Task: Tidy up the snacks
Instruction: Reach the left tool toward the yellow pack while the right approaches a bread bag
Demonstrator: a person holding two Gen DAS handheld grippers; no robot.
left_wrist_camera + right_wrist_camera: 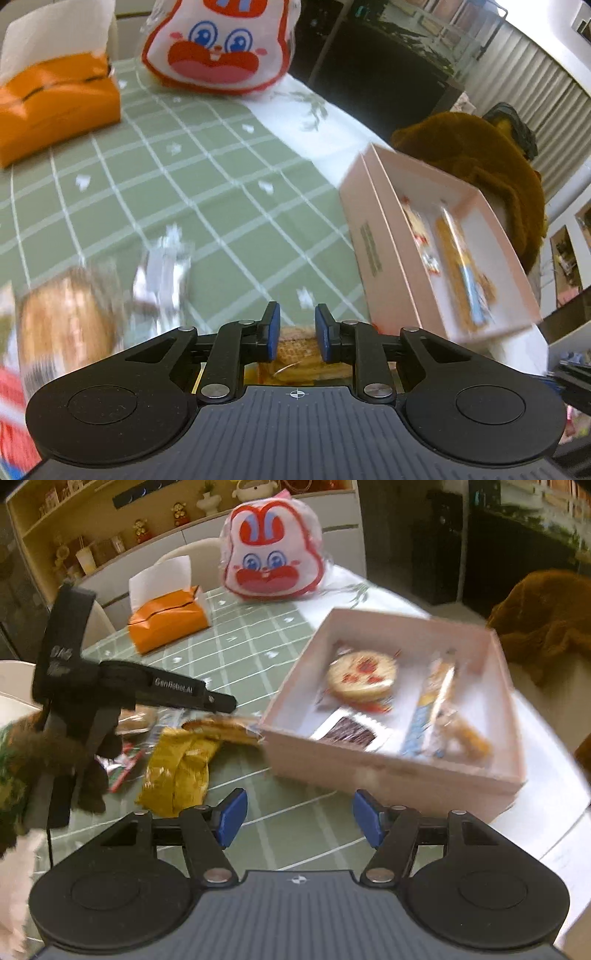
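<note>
- The table [258, 657], under its green checked cloth, spreads out ahead of both tools; a rabbit-face bag [271, 552] and an orange tissue pack [168, 618] sit at its far side, well beyond my reach.
- The pink box [388, 771] lies just ahead and to the right of my right gripper [299, 821]. It already holds a round cracker pack [362, 677], a dark bar [347, 733] and a long blue-and-yellow packet [430, 709].
- The loose snacks lie ahead-left of that tool: a crumpled yellow bag [177, 771] and a flat wafer pack [221, 727] touching the box corner.
- My right gripper stands at middling width with nothing between its blue pads.
- My left gripper [297, 328] is drawn narrow. A waffle-patterned wafer [295, 349] shows under its pads, but I cannot tell whether they pinch it.
- I judge I'm mid-pickup. If held, the next move is a lift and carry rightward to the box [373, 236].
</note>
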